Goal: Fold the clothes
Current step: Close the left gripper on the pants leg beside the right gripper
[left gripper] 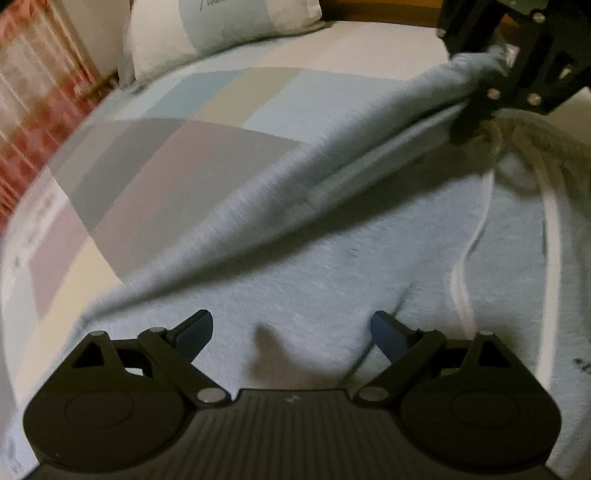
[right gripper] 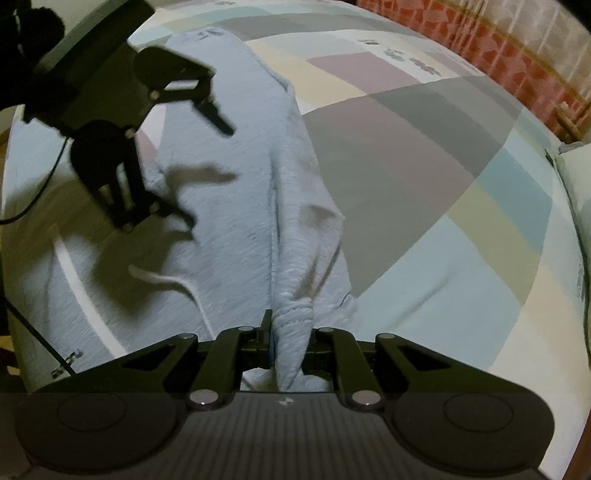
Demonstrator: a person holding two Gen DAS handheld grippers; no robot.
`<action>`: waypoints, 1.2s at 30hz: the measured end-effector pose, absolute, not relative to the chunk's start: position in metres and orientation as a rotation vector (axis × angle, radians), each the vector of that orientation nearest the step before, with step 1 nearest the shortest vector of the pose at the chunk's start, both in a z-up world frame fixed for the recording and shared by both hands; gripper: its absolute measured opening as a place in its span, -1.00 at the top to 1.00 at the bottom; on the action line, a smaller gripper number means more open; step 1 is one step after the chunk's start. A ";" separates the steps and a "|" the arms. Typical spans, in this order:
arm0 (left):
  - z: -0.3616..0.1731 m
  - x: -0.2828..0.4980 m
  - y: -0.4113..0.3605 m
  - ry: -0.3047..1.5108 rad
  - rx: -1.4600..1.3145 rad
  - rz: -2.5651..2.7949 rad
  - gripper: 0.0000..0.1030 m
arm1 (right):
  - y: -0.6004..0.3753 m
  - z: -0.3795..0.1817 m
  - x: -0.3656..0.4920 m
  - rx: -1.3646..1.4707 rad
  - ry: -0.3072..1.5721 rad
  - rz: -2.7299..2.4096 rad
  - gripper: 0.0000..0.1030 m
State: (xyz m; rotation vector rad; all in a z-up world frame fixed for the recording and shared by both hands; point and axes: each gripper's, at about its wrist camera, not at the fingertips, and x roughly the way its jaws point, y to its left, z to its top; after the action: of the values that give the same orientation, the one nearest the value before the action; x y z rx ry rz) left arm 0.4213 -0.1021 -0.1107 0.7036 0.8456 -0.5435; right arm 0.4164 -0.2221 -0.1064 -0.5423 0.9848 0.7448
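a light grey sweatshirt point(left gripper: 332, 280) is spread over a bed cover point(left gripper: 192, 147) of pastel checks, filling the centre and lower right of the left wrist view, and it is judged to be at an early stage of folding: the body is seen lying mostly flat, while one long part, apparently a sleeve point(right gripper: 288, 229), is drawn up into a taut ridge. in the right wrist view that ridge runs from the top centre down to the bottom centre, where its bunched end is clamped between the nearly closed jaws of the right gripper point(right gripper: 290, 341); in the left wrist view the same gripper is seen at the upper right with the cloth pulled toward it. the left gripper point(left gripper: 291, 328) is held with its jaws wide apart above the flat body of the garment, nothing between them, and whether the fabric is touched cannot be told. white drawstrings point(left gripper: 476, 206) are seen trailing loose across the chest at the right of the frame. a pillow point(left gripper: 221, 29) lies at the top of the left wrist view, clear of the work. no finished fold can be made out yet; the laying of the lifted sleeve across the body, the other side and the final doubling are judged to be left
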 end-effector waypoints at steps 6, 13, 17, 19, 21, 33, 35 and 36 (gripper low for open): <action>-0.126 0.434 -0.103 0.694 0.908 -0.424 -0.80 | -0.224 -0.110 0.415 -0.517 1.000 0.739 0.75; -0.162 0.456 -0.106 0.532 1.137 -0.427 -0.84 | -0.227 -0.108 0.410 -0.492 1.000 0.731 0.74; -0.170 0.461 -0.107 0.439 1.254 -0.468 -0.84 | -0.226 -0.110 0.407 -0.488 1.009 0.733 0.74; -0.173 0.465 -0.106 0.402 1.309 -0.484 -0.84 | -0.226 -0.111 0.407 -0.490 1.013 0.740 0.74; -0.176 0.471 -0.105 0.383 1.352 -0.488 -0.84 | -0.225 -0.111 0.406 -0.489 1.016 0.746 0.74; -0.182 0.478 -0.083 0.269 1.410 -0.634 -0.76 | -0.228 -0.120 0.402 -0.498 1.050 0.758 0.73; -0.185 0.473 -0.080 0.254 1.458 -0.656 -0.58 | -0.229 -0.122 0.403 -0.492 1.056 0.760 0.73; -0.187 0.471 -0.079 0.248 1.477 -0.675 -0.38 | -0.230 -0.122 0.403 -0.489 1.059 0.760 0.73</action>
State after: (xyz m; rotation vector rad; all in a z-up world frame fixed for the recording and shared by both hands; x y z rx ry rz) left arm 0.4706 -0.0793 -0.1873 1.4771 0.2480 -0.6752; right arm 0.4029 -0.2299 -0.1224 -0.4894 1.0589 0.7604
